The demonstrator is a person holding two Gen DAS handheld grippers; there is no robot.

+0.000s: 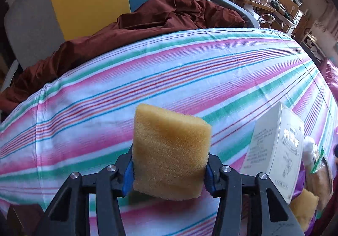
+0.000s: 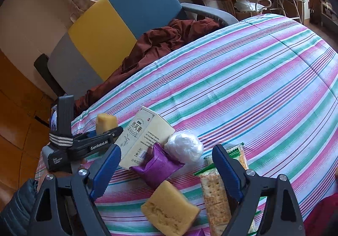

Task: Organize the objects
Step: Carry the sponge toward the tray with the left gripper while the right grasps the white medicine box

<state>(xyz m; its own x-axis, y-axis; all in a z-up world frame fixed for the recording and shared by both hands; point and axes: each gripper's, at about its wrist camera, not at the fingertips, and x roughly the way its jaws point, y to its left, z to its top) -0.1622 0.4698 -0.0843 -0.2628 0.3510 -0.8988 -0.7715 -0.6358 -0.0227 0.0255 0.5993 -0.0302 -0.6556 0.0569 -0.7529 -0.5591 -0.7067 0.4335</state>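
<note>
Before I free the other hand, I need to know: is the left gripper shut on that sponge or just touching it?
Shut on it. The left gripper has its blue pads against both sides of the yellow sponge, held above the striped bedspread.

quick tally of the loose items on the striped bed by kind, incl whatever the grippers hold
Sponges: 2, one clamped in the left gripper, one on the bed by the open right gripper
White box: 1
Purple packet: 1
Clear wrap ball: 1
Cracker pack: 1
Total: 6
</note>
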